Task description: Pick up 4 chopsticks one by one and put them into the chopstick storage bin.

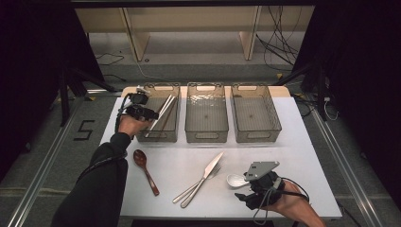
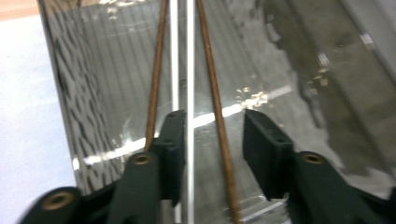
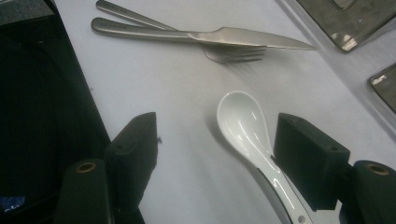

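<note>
Over the left bin (image 1: 158,134): my left gripper (image 2: 212,140) spread, chopsticks (image 2: 215,119) between, unpinched.
Right gripper (image 3: 215,149): spread beside white spoon (image 3: 243,123).

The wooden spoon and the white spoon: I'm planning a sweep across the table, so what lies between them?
In the high view, a knife and fork lie crossed on the table between the wooden spoon and the white spoon.

Chopsticks (image 1: 162,116) in leftmost bin (image 1: 142,137)
</note>
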Action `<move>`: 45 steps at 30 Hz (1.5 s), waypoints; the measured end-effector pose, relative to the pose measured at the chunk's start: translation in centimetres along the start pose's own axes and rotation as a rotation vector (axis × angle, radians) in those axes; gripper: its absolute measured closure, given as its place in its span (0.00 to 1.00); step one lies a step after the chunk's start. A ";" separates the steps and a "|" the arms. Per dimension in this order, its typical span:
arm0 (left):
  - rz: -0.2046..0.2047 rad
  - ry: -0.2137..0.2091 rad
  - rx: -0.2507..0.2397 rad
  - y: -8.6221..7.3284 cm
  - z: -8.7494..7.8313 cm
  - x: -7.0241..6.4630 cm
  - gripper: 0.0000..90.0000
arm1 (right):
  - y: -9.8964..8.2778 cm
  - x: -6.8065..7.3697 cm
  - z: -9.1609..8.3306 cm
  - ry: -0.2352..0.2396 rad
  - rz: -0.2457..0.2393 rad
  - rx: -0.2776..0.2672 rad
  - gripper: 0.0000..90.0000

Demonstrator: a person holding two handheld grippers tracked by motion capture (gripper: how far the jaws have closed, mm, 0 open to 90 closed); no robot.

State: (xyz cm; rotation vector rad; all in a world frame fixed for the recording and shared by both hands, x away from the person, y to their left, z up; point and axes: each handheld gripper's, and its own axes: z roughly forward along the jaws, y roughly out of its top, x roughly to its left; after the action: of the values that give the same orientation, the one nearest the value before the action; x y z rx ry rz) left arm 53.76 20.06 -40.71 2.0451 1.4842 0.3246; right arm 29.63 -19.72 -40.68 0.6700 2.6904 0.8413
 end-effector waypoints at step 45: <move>0.316 -0.295 -0.095 -11.3 -7.5 -7.6 0.18 | -1.3 -2.0 0.9 -0.037 0.065 0.055 0.33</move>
State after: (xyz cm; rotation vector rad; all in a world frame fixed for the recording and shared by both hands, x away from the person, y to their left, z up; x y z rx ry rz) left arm 38.33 17.69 -40.28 2.1415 0.9551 0.2003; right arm 31.17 -21.22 -41.95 0.7821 2.6801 0.7654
